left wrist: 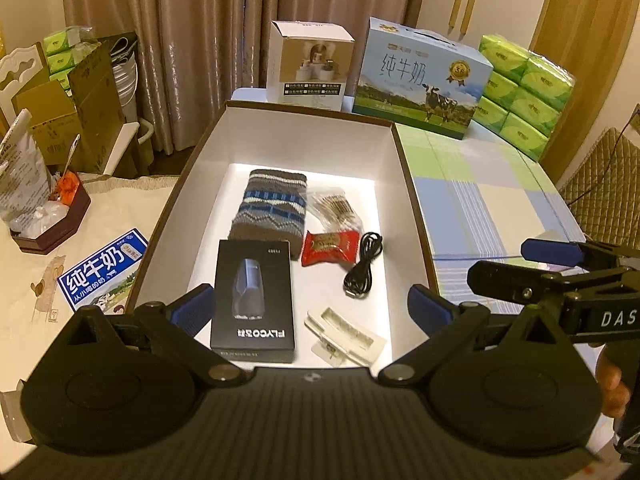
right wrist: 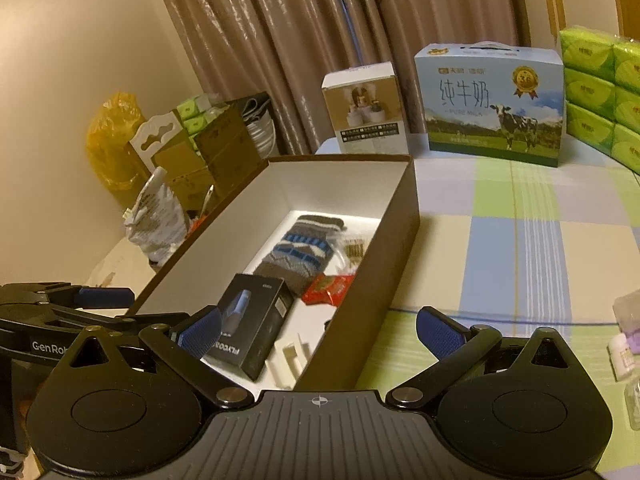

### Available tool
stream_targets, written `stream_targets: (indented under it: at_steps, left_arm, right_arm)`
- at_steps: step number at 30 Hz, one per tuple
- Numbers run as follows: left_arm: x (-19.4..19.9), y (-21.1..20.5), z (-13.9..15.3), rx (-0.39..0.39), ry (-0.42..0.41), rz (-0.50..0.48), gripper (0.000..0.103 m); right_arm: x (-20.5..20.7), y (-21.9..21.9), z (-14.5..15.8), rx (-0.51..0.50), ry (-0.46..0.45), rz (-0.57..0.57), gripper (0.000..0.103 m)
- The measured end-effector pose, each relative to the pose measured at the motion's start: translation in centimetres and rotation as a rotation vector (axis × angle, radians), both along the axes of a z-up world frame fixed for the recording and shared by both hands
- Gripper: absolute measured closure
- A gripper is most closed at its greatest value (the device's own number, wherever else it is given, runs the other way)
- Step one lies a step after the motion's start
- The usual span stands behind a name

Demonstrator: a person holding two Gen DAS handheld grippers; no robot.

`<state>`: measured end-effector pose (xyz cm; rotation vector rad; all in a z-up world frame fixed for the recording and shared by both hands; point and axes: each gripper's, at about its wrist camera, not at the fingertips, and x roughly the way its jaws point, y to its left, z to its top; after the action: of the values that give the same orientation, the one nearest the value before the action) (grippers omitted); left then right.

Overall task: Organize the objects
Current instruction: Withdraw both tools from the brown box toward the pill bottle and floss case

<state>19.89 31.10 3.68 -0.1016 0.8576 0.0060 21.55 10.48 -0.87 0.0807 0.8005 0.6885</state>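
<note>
A brown box with a white inside (left wrist: 412, 200) (right wrist: 400, 248) lies open on the table. In it lie a knitted striped sock (left wrist: 270, 208) (right wrist: 304, 248), a black shaver box (left wrist: 253, 300) (right wrist: 252, 320), a red snack packet (left wrist: 329, 247) (right wrist: 328, 287), a coiled black cable (left wrist: 362, 266), a bag of cotton swabs (left wrist: 334, 208) and a white plastic clip (left wrist: 344, 338) (right wrist: 288, 360). My left gripper (left wrist: 312, 312) hovers open over the box's near end, holding nothing. My right gripper (right wrist: 320, 332) stands open and empty above the box's near right corner.
At the table's back stand a small white carton (left wrist: 310, 66), a blue milk case (left wrist: 420, 80) (right wrist: 492, 104) and green tissue packs (left wrist: 524, 92) (right wrist: 600, 100). A blue milk carton (left wrist: 102, 272) lies left of the box. Small bottles (right wrist: 626, 352) sit at the right edge.
</note>
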Motion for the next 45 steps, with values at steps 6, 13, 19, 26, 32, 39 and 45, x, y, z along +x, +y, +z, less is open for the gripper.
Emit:
stream_targets:
  at_steps: [6,13,19,26,32,39,45]
  left_arm:
    - [-1.1,-1.0,-0.6,0.023,0.019,-0.002,0.002]
    - [-2.2,-2.2,-1.5,0.041,0.05,0.01,0.001]
    - [-3.2,-3.5,-1.9,0.047,0.066,0.005,0.001]
    - [-3.7,-5.4,-2.2,0.038,0.084,0.002,0.001]
    - [-3.8,-8.0,-2.4,0.025,0.097,-0.035,0.001]
    - [-2.9,-12.3,-2.7,0.01,0.102,-0.099,0.001]
    - [-1.5,-16.7,-3.3,0.011,0.11,-0.169,0.001]
  right_arm:
    - [-1.0,-0.9,-0.4,-0.011,0.02,0.001,0.002]
    - [-2.2,-2.4,-1.0,-0.023,0.042,-0.004,0.002]
    - [-3.0,-3.9,-1.1,-0.033,0.055,-0.008,0.002]
    - [-3.6,-6.3,-0.9,-0.04,0.061,-0.024,0.002]
    - [-3.7,-9.2,-1.2,-0.046,0.082,-0.062,0.002]
    - [-3.4,-14.4,-1.4,-0.053,0.092,-0.16,0.002]
    - [-2.8,-19.1,-1.8,-0.063,0.114,-0.248,0.002]
